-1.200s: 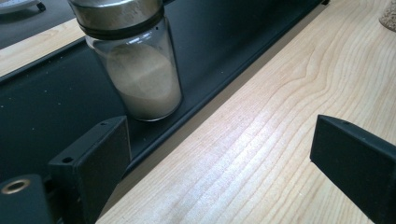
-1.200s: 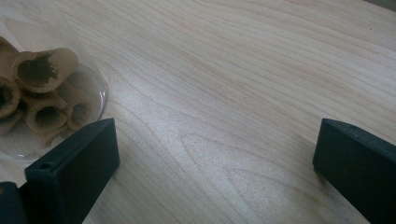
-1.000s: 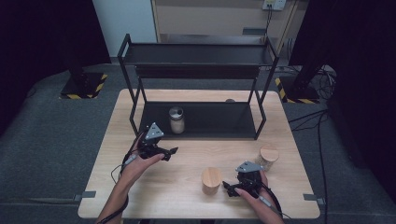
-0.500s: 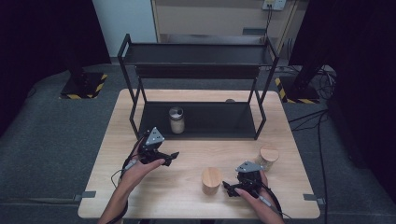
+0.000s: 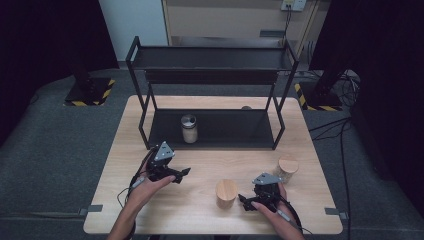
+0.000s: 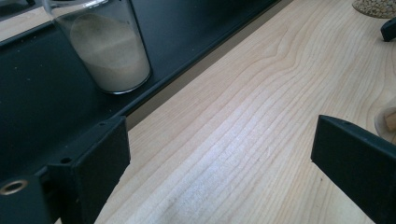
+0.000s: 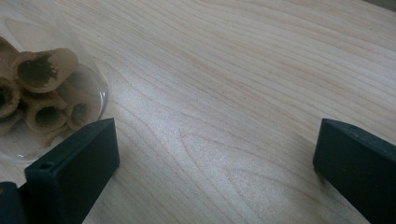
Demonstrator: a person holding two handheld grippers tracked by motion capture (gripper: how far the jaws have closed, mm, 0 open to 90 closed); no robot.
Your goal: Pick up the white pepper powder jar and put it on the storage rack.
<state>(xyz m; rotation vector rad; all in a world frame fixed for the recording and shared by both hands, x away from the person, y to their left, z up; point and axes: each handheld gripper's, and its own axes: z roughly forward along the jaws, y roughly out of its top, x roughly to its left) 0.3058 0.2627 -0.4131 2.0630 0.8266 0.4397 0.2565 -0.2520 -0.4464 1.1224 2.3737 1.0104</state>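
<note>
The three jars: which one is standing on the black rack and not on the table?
The jar of pale powder with the metal lid stands on the rack's lower shelf; both cork-lidded jars stand on the table.

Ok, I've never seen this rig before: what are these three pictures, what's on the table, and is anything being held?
A person holds a two-jaw gripper in each hand. The high view looks down on the pale wooden table; each of the other two pictures looks along one gripper's black jaws. The left gripper and the right gripper are both open and hold nothing. A clear jar of pale powder stands on the black metal rack's lower shelf. Two wood-lidded glass jars stand on the table: one beside the right gripper, another farther right.
</note>
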